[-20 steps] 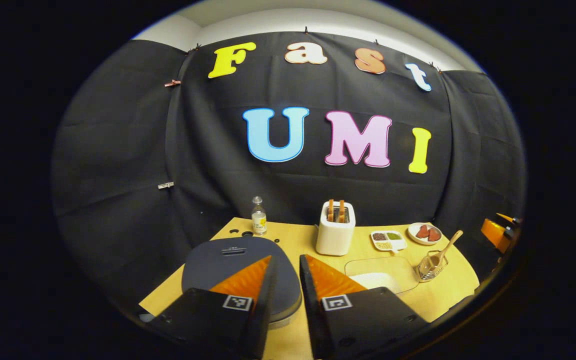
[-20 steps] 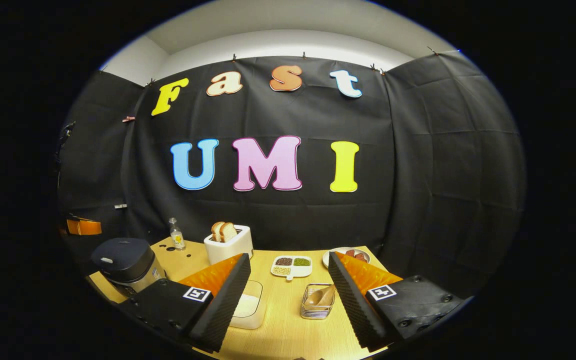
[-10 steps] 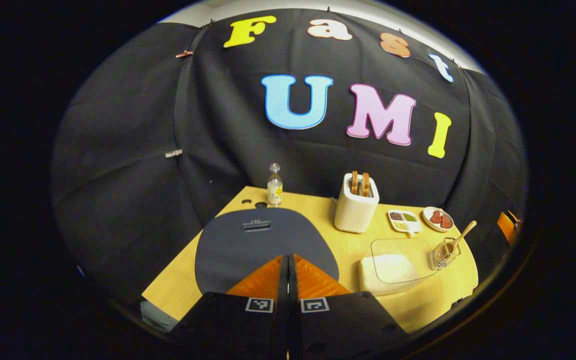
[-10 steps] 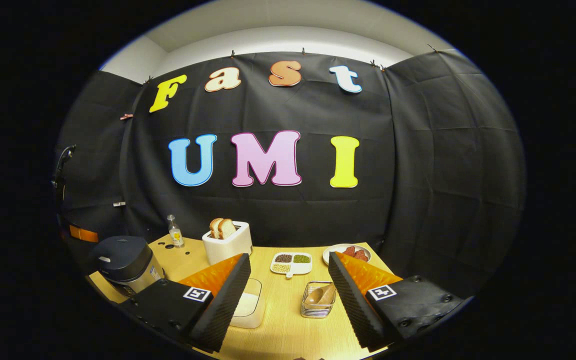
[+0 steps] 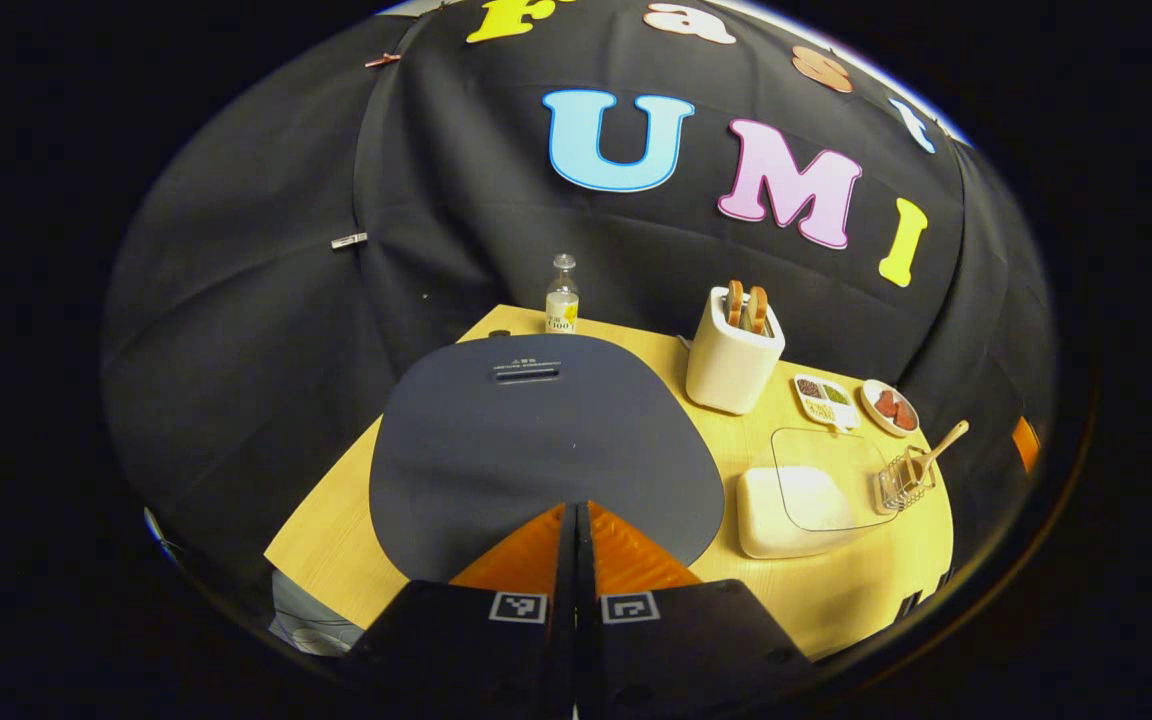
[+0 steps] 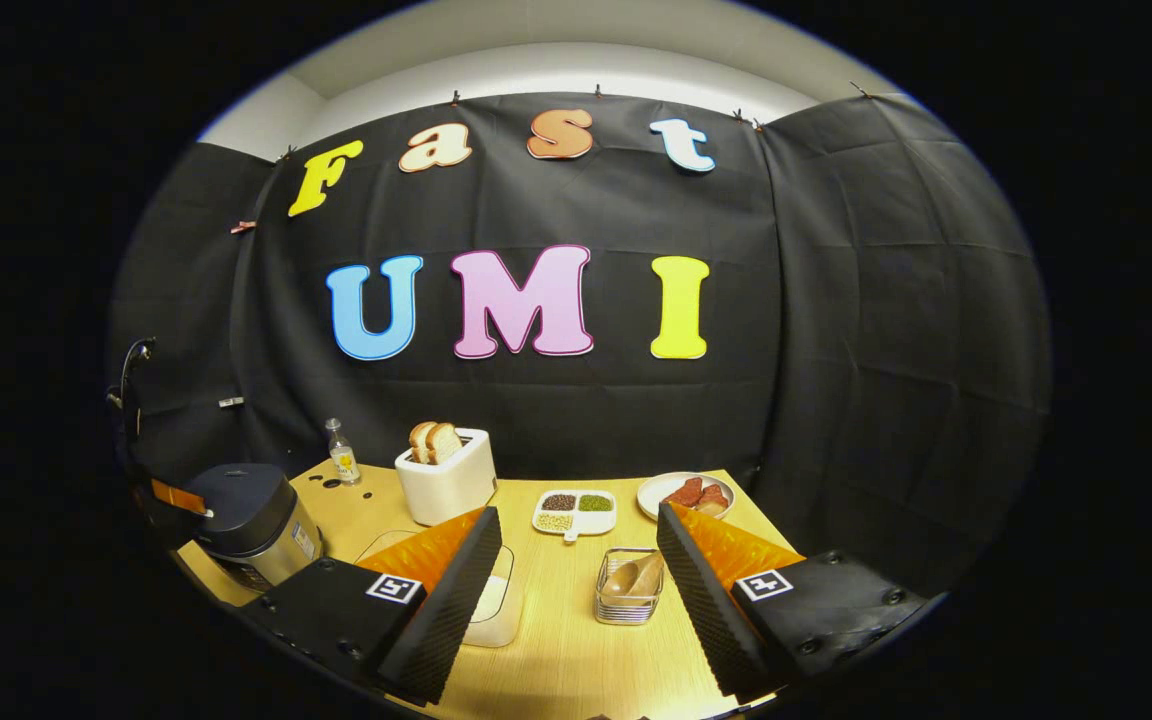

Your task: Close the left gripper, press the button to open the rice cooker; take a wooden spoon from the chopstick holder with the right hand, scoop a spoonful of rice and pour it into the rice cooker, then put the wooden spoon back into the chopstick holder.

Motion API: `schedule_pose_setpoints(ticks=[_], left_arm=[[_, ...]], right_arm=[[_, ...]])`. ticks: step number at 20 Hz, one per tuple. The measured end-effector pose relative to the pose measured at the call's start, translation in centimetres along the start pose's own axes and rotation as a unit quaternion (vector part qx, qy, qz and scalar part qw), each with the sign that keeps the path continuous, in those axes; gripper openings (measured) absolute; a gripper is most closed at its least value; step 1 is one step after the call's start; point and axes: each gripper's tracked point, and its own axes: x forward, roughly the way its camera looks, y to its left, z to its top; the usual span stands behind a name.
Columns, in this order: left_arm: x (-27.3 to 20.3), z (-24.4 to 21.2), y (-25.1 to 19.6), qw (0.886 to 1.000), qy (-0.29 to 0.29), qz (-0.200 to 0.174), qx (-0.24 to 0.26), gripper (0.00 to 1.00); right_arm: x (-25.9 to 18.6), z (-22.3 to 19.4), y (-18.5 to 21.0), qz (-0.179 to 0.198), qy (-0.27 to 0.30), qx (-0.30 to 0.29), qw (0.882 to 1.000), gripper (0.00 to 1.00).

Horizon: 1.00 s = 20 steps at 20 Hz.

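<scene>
Left gripper [image 5: 576, 515] snapped shut, dropped closer over rice cooker [image 5: 536, 440] lid.
Button press up next, probably; right gripper [image 6: 576, 560] stayed open.

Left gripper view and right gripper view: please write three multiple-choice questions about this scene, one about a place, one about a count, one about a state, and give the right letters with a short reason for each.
1. Where is the wooden spoon?
A. In the chopstick holder
B. On the toaster
C. Inside the rice cooker

2. How many bread slices stand in the toaster?
A. None
B. Two
C. Four

3. In what state is the left gripper?
A. Wide open
B. Shut on the spoon
C. Shut, holding nothing

Answers:
1 A: the spoon's handle sticks out of the wire holder in the left gripper view.
2 B: two slices rise from the toaster's slots.
3 C: its fingers meet with no gap above the rice cooker lid, which is closed; the right gripper is open.
</scene>
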Motion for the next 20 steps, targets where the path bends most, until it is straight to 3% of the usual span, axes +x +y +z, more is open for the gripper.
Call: schedule_pose_setpoints(ticks=[3, 6, 12, 15, 20], left_arm=[[0.4, -0.4, -0.2, 1.000, 0.001, 0.015, 0.017, 0.06], [0.6, -1.0, -0.1, 1.000, 0.009, 0.014, 0.003, 0.07], [-0.3, 0.3, -0.3, 0.999, -0.032, 0.016, -0.007, 0.06], [-3.4, 5.2, -0.1, 0.991, -0.123, 0.046, -0.013, 0.06], [-9.1, 14.6, 0.3, 0.961, -0.255, 0.110, 0.003, 0.07]], right_arm=[[0.1, -0.6, -0.4, -0.004, 0.008, 0.005, 1.000, 0.98], [0.0, -1.0, -0.6, -0.006, 0.016, 0.013, 1.000, 0.98], [-0.2, -1.9, -0.7, 0.001, 0.028, 0.022, 0.999, 0.98], [-0.1, -2.2, -1.0, 0.005, 0.032, 0.029, 0.999, 0.98], [1.6, -1.9, -2.1, 0.006, 0.028, 0.030, 0.999, 0.98]])
